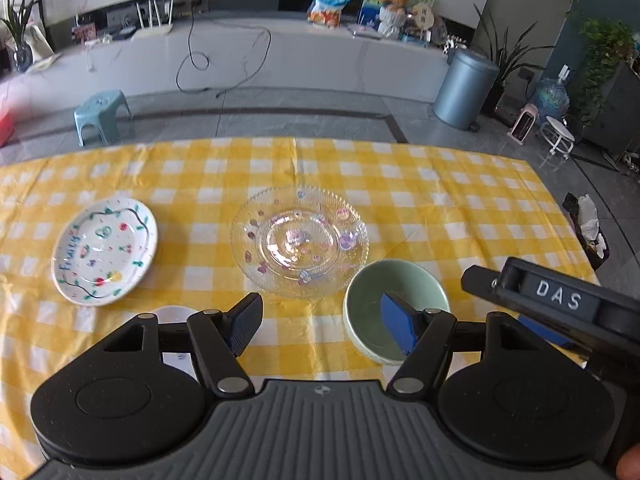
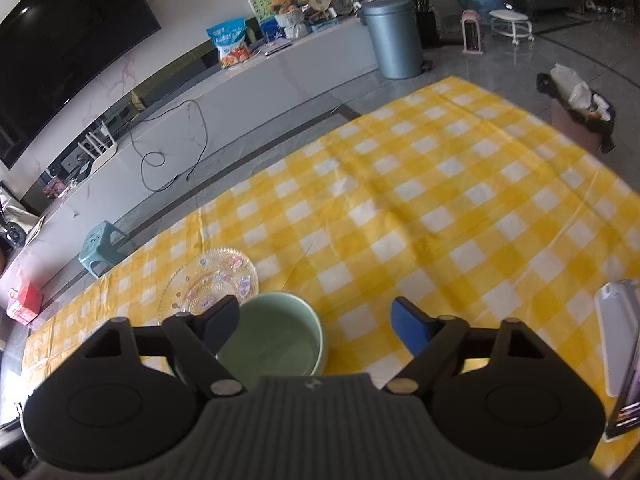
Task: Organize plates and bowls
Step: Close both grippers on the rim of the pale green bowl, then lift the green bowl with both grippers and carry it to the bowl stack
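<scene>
On the yellow checked cloth lie a white painted plate (image 1: 105, 250), a clear glass plate (image 1: 299, 240) (image 2: 208, 280) and a pale green bowl (image 1: 396, 308) (image 2: 276, 340). My left gripper (image 1: 322, 326) is open. Its blue right pad (image 1: 398, 326) hangs over the bowl's inside and nothing is gripped. A small white dish (image 1: 172, 314) peeks out behind its left finger. My right gripper (image 2: 318, 322) is open too. The bowl sits low between its jaws, close to the left finger (image 2: 224, 316), and the pads stand off it. The right gripper's black housing (image 1: 560, 300) shows beside the bowl.
A white flat device (image 2: 616, 340) stands at the table's right edge. Beyond the far table edge are a teal stool (image 1: 102, 114), a grey bin (image 1: 464, 88) and a bag of rubbish (image 2: 576, 100) on the floor. The cloth (image 2: 460, 200) to the right of the bowl is bare.
</scene>
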Demonstrator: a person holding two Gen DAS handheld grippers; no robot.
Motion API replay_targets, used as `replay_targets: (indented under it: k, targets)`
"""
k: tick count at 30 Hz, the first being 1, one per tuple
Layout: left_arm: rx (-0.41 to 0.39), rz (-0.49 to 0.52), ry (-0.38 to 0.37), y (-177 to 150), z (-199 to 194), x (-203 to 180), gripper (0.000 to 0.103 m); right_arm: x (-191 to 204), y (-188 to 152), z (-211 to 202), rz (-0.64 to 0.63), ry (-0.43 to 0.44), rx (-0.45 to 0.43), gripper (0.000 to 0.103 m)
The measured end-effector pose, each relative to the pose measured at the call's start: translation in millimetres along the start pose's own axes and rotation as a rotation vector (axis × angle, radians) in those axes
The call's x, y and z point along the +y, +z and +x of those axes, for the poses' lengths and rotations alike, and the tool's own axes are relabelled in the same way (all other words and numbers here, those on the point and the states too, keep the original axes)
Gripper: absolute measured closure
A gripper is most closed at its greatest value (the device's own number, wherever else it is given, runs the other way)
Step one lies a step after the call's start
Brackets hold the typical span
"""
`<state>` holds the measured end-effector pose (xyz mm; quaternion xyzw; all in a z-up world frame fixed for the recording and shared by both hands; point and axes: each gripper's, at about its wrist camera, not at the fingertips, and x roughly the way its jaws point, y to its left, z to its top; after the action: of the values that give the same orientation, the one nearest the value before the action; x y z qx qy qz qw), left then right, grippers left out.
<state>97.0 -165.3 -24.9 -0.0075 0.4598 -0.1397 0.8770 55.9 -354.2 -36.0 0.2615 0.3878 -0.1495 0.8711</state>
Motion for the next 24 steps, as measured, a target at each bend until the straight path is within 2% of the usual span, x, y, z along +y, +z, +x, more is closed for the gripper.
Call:
replay_targets:
  k: [3,7,9,11,13,16,20,24]
  targets:
    - [0.027,0.003,0.008,-1,15,-3,0.027,-4,-3,18,0.021,0.033,0.051,0.037]
    - [0.067,-0.011,-0.005,-3,29,-3,0.030,-10,-7,41,0.034,0.001,0.097,0.049]
    - [0.075,-0.028,-0.010,-3,35,0,0.035,-13,-12,50,0.071,0.018,0.145,0.054]
    - [0.084,-0.049,-0.006,-6,39,4,0.038,-13,-14,55,0.077,0.024,0.171,0.063]
    - [0.096,-0.081,-0.025,-7,43,10,0.038,-11,-17,60,0.075,0.034,0.197,0.068]
    - [0.102,-0.125,-0.058,-7,47,16,0.041,-8,-18,60,0.063,0.034,0.186,0.070]
    - [0.124,-0.152,-0.058,-6,56,14,0.051,-10,-20,68,0.075,0.026,0.212,0.082]
    - [0.144,-0.166,-0.089,-5,62,11,0.063,-14,-19,70,0.085,0.031,0.219,0.084]
